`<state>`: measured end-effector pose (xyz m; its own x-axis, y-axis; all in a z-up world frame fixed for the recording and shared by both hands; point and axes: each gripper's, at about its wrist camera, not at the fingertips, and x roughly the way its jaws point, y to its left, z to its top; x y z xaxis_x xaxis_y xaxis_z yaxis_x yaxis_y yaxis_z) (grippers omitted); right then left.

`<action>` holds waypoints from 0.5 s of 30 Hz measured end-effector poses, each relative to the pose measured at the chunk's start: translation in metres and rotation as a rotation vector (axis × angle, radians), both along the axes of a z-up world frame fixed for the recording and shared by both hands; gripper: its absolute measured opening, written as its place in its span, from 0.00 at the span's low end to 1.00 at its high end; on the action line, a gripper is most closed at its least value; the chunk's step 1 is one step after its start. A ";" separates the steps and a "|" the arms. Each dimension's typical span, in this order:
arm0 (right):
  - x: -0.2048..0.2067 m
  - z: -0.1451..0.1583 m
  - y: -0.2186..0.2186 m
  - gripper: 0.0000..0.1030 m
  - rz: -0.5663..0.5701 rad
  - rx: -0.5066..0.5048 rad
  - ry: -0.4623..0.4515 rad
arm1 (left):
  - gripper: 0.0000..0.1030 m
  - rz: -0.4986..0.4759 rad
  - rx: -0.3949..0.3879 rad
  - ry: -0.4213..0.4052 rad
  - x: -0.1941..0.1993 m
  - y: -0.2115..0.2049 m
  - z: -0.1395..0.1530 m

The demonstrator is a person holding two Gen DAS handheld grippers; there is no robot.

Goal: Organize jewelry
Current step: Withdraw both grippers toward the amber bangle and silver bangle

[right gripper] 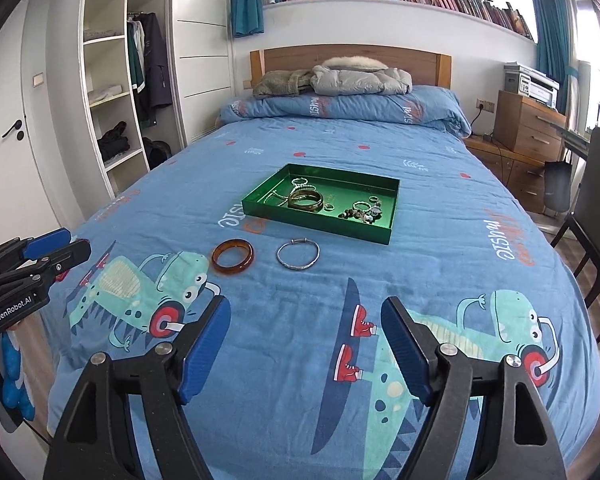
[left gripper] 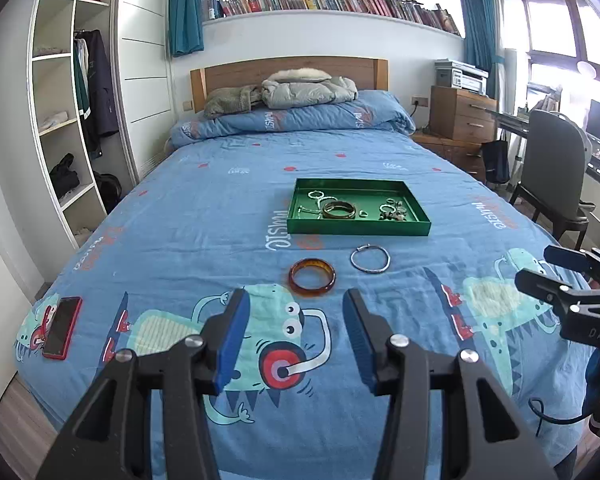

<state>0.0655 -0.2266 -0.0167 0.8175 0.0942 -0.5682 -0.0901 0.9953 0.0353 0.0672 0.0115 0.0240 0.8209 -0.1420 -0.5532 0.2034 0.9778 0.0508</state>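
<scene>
Two pieces lie flat on the blue cartoon-print bed, just short of the green rectangular metal tray (left gripper: pixel 418 227), toward the foot edge: a translucent amber bangle (left gripper: pixel 312 278) and a thin silver bangle (left gripper: pixel 370 259) beside it. The left tool (left gripper: pixel 296 312), jaws wide and empty, points almost straight at the amber one. The right tool (right gripper: pixel 305 322), wider and empty, lines up with the silver one.

- blue cartoon-monster bedsheet (left gripper: pixel 228 208) covers the whole bed
- red phone (left gripper: pixel 62 327) lies near the bed's left edge
- grey puffer jacket (left gripper: pixel 308 90) is piled up by the wooden headboard (left gripper: pixel 236 70)
- long row of books (left gripper: pixel 340 0) on the window ledge
- printer (left gripper: pixel 462 74) sits on a wooden drawer unit (left gripper: pixel 460 114)
- grey chair (left gripper: pixel 552 176) off to the right
</scene>
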 end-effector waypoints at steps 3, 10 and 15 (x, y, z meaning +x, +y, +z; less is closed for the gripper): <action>-0.010 0.000 0.002 0.79 0.003 -0.010 -0.015 | 0.45 -0.016 0.011 -0.022 -0.012 -0.004 0.002; -0.025 0.003 -0.005 0.79 -0.007 -0.014 -0.055 | 0.45 -0.037 0.031 -0.036 -0.026 -0.009 0.005; -0.023 0.001 -0.014 0.79 -0.009 0.051 -0.046 | 0.45 -0.022 0.056 -0.013 -0.019 -0.009 0.002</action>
<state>0.0423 -0.2407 -0.0155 0.8434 0.1145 -0.5249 -0.0839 0.9931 0.0817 0.0479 0.0028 0.0265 0.8251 -0.1295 -0.5499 0.2242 0.9685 0.1084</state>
